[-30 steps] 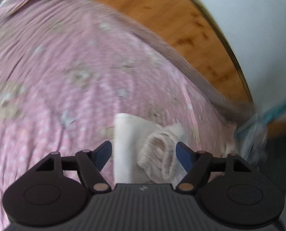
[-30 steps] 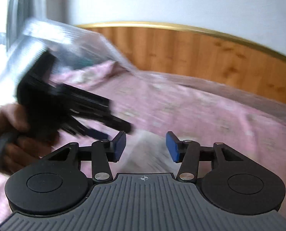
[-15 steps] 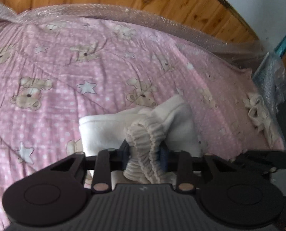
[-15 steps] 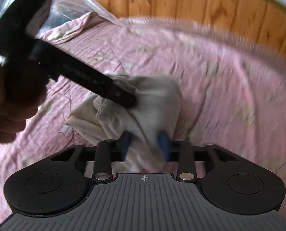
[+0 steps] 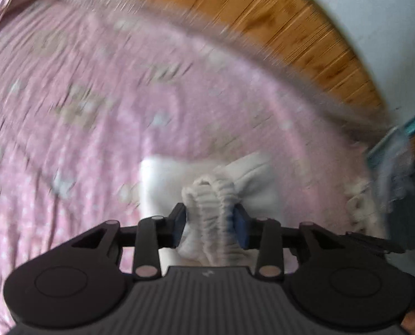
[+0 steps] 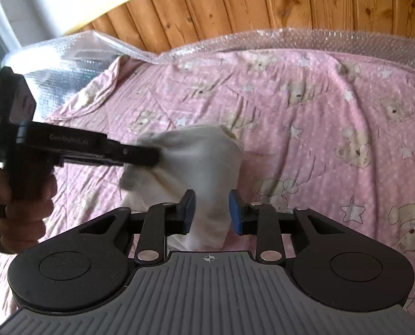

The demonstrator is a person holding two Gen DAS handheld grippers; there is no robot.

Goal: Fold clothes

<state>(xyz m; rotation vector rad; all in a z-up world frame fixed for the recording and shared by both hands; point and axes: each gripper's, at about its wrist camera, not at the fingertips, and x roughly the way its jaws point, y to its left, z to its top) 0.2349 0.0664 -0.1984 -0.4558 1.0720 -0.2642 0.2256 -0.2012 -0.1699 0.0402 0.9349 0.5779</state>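
Observation:
A small cream garment [image 6: 196, 156] with a ruffled elastic waistband [image 5: 213, 203] is held up over the pink bedspread. My left gripper [image 5: 210, 224] is shut on the bunched waistband. It also shows in the right wrist view [image 6: 140, 157], coming in from the left and pinching the cloth's left side. My right gripper [image 6: 211, 213] is shut on the garment's lower edge, and the cloth hangs between its blue pads [image 6: 189, 209]. The left wrist view is motion-blurred.
A pink bedspread [image 6: 333, 128] with bears and stars covers the bed. Bubble wrap [image 6: 263, 39] runs along the wooden headboard [image 6: 263, 2]. Another pale cloth [image 5: 358, 203] lies at the bed's right edge, near a teal-handled object [image 5: 414, 122].
Both grippers went from open to shut on the cream garment. It has been lifted off the bed, and the left gripper is swinging with it.

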